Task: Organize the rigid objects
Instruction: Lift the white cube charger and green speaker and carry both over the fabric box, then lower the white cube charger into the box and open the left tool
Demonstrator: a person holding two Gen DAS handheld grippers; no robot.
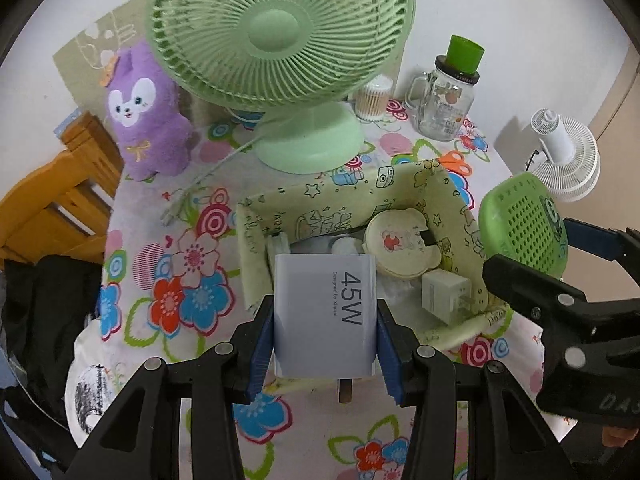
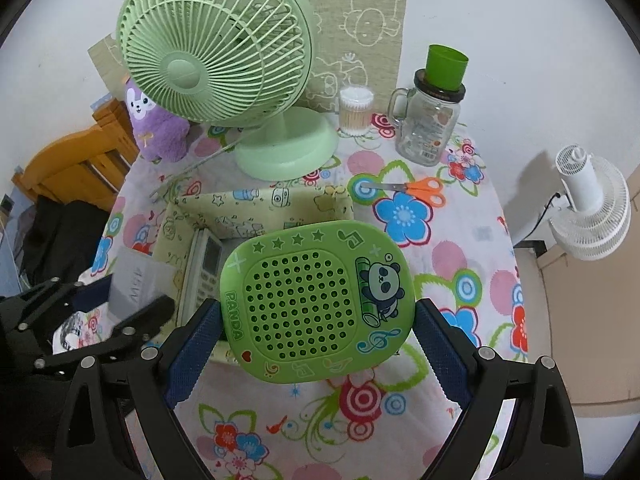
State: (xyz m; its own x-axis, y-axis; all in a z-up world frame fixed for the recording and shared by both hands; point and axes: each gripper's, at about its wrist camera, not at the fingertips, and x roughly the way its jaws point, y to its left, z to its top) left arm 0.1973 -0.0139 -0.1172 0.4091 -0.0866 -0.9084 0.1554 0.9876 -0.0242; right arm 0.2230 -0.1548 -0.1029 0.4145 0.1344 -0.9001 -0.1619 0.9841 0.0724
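Observation:
My left gripper [image 1: 324, 340] is shut on a white 45W charger [image 1: 325, 312], its blue pads pressing both sides, held over the near edge of a pale yellow cartoon-print fabric box [image 1: 340, 200]. Inside the box lie a round bear-print case [image 1: 402, 242] and a small white plug adapter [image 1: 444, 294]. My right gripper [image 2: 318, 320] is shut on a green perforated panda case [image 2: 316, 300], held above the box [image 2: 256, 204], where a white remote control [image 2: 204, 268] lies. The panda case [image 1: 524, 224] and right gripper show at the right of the left wrist view.
A green desk fan [image 1: 280, 40] stands behind the box, its cord trailing left. A purple plush [image 1: 146, 116], cotton-swab tub [image 1: 372, 96], glass mug with green cup [image 1: 444, 100] and orange scissors [image 2: 416, 190] sit on the floral tablecloth [image 1: 192, 264]. A white fan [image 2: 592, 204] stands right, a wooden chair [image 1: 52, 204] left.

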